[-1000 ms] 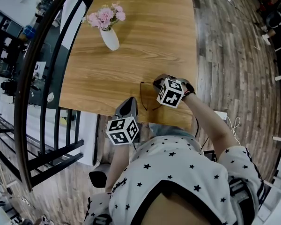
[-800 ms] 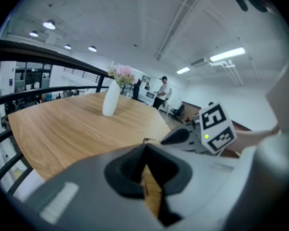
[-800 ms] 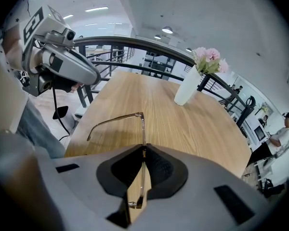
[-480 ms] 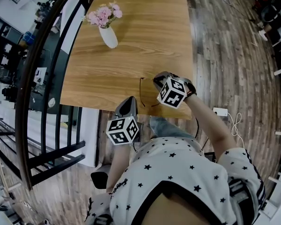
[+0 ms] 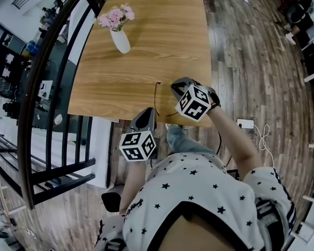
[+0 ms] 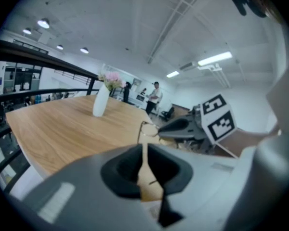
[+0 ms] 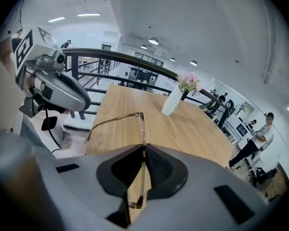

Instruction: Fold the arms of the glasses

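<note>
Thin-framed glasses [image 5: 158,95] hang just over the near edge of the wooden table [image 5: 146,61]. My right gripper [image 5: 175,91] is shut on their front frame, which runs straight through its jaws [image 7: 143,150]. From the hinge [image 7: 141,114] one arm sticks out to the left, unfolded. My left gripper [image 5: 148,112] hovers below and left of the glasses, off the table's edge. Its jaws [image 6: 144,150] have just been opening to a narrow slit with nothing between them. The glasses [image 6: 143,127] show ahead of it, at the right gripper's tip [image 6: 171,127].
A white vase of pink flowers [image 5: 120,41] stands at the table's far left. A black railing [image 5: 47,98] runs along the left side. Wooden floor lies to the right, with a white socket strip [image 5: 245,123]. People stand in the background [image 6: 155,97].
The right gripper has lifted a little with the glasses in it. The left gripper has shifted slightly near the table's edge, clear of the glasses.
</note>
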Demonstrator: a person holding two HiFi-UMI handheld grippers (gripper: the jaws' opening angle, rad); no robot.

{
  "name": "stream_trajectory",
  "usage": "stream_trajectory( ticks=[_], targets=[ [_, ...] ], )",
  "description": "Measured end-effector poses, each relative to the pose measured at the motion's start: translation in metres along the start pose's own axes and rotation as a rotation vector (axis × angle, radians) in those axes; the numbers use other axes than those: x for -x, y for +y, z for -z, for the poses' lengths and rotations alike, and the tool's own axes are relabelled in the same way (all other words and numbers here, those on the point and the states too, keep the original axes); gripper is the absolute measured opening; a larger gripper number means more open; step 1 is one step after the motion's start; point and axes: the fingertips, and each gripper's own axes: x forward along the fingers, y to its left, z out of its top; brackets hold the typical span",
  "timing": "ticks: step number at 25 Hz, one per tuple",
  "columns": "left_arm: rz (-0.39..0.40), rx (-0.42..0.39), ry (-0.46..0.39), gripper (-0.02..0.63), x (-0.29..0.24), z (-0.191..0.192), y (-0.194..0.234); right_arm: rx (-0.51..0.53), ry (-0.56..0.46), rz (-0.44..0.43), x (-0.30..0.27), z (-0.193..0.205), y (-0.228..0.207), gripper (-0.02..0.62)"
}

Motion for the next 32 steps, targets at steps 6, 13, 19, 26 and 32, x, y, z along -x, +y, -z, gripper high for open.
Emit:
stream_trajectory(
  ticks=[6, 13, 19, 26, 32],
  targets=[
    [0.047, -0.027, 0.003, 0.105, 0.011, 0.008, -0.022, 0.0, -0.009, 0.031, 0.022, -0.004, 0.008, 0.02],
    [0.031, -0.089, -0.021, 0.13, 0.025, 0.011, -0.039, -0.009, -0.048, 0.066, 0.049, -0.014, 0.013, 0.02],
    [-0.021, -0.117, -0.039, 0.13, 0.041, 0.012, -0.035, -0.026, -0.086, 0.088, 0.069, -0.028, 0.019, 0.02],
    [-0.07, -0.136, -0.038, 0.121, 0.053, 0.021, -0.031, -0.033, -0.127, 0.105, 0.089, -0.041, 0.024, 0.02],
    [-0.098, -0.147, -0.046, 0.078, 0.06, 0.023, -0.029, -0.041, -0.157, 0.11, 0.101, -0.05, 0.026, 0.02]
  ],
)
